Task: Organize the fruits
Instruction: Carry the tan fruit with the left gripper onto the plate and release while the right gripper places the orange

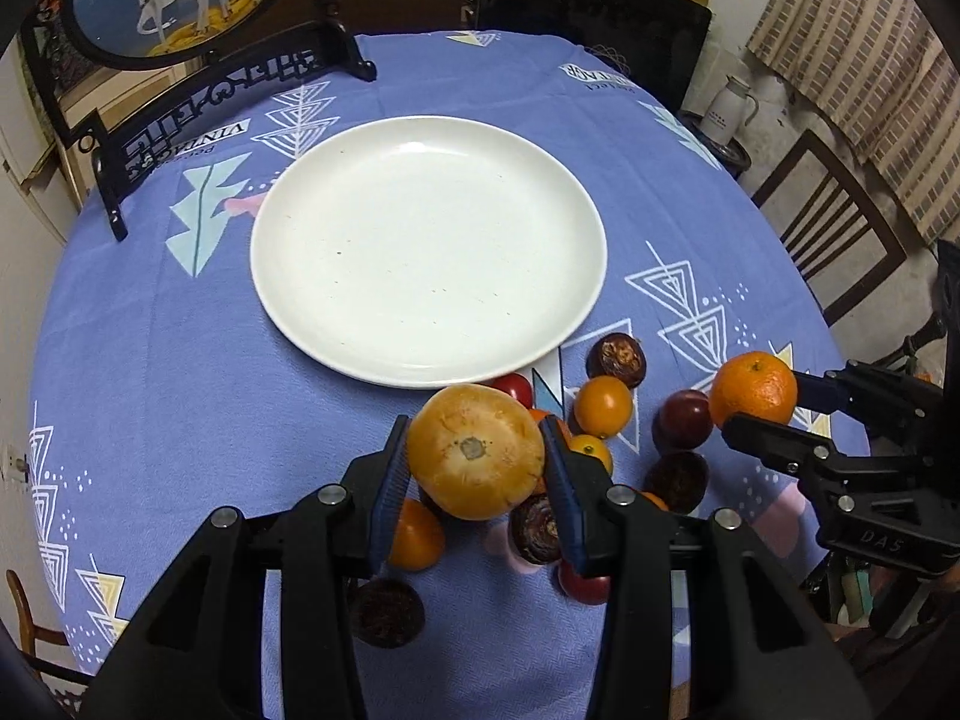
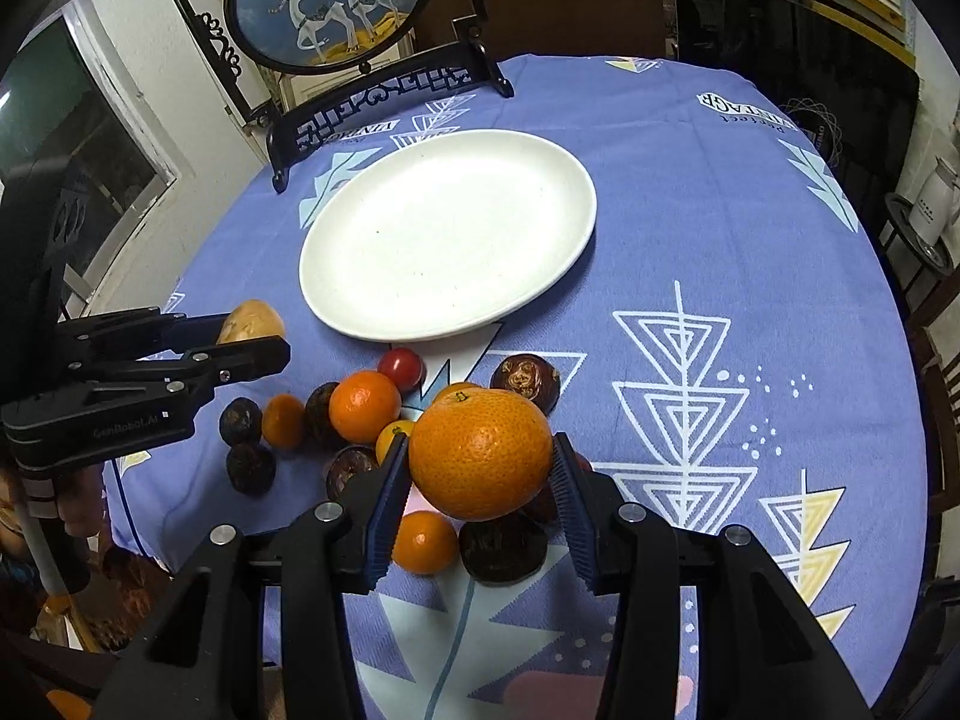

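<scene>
On the blue-clothed counter, the white plate sits bare; left claw grips a tan fruit, right claw grips a mandarin.

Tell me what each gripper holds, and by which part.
The left gripper clamps the tan fruit by its sides, stem scar facing the camera. The right gripper clamps the orange by its sides.

The room was dim, but a light from above lit the table. It made a soft bright patch on the white plate, far from the plate's near rim. Small dark shadows sat under that near rim. Around the plate, the tablecloth bent like a ball. Corners were black. Everything looked sharp.
</scene>
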The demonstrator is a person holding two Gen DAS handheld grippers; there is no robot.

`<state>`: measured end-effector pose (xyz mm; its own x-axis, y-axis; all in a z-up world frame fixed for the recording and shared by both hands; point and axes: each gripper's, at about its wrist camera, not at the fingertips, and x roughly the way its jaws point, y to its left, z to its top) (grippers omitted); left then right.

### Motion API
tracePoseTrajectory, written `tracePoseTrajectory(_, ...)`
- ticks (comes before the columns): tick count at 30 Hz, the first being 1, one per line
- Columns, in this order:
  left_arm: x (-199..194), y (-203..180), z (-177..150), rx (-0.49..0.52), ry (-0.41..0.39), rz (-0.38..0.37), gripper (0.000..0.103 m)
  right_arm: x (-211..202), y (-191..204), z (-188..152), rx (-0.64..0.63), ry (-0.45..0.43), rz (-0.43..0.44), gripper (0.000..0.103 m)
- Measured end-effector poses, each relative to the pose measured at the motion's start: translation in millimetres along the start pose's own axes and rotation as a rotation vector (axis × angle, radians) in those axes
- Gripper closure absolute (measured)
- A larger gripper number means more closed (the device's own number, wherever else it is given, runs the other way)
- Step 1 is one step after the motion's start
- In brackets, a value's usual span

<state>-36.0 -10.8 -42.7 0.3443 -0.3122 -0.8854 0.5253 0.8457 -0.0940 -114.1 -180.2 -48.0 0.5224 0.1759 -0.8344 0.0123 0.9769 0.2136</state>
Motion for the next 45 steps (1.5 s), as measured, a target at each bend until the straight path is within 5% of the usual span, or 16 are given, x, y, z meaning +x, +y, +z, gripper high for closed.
tracePoseTrajectory(14,0,6,5,-0.038,-0.007,0.007,0.062,5,2,7,-0.013,0.000,0.017,0.056)
tracePoseTrajectory(24,25,21,54,-0.100,-0.022,0.107,0.062,29,12,86,-0.063,-0.086,0.016,0.056)
tracePoseTrajectory(29,46,31,71,-0.100,-0.002,0.183,0.062,55,7,104,-0.057,-0.053,0.014,0.056)
tracePoseTrajectory(40,87,42,93,-0.098,0.064,0.229,0.061,108,-2,127,-0.068,0.020,-0.021,0.055)
tracePoseTrajectory(43,90,44,99,-0.103,0.050,0.244,0.047,108,3,134,-0.115,-0.026,-0.079,0.033)
tracePoseTrajectory(45,90,50,103,-0.121,0.044,0.254,0.038,108,2,140,-0.127,-0.031,-0.078,0.032)
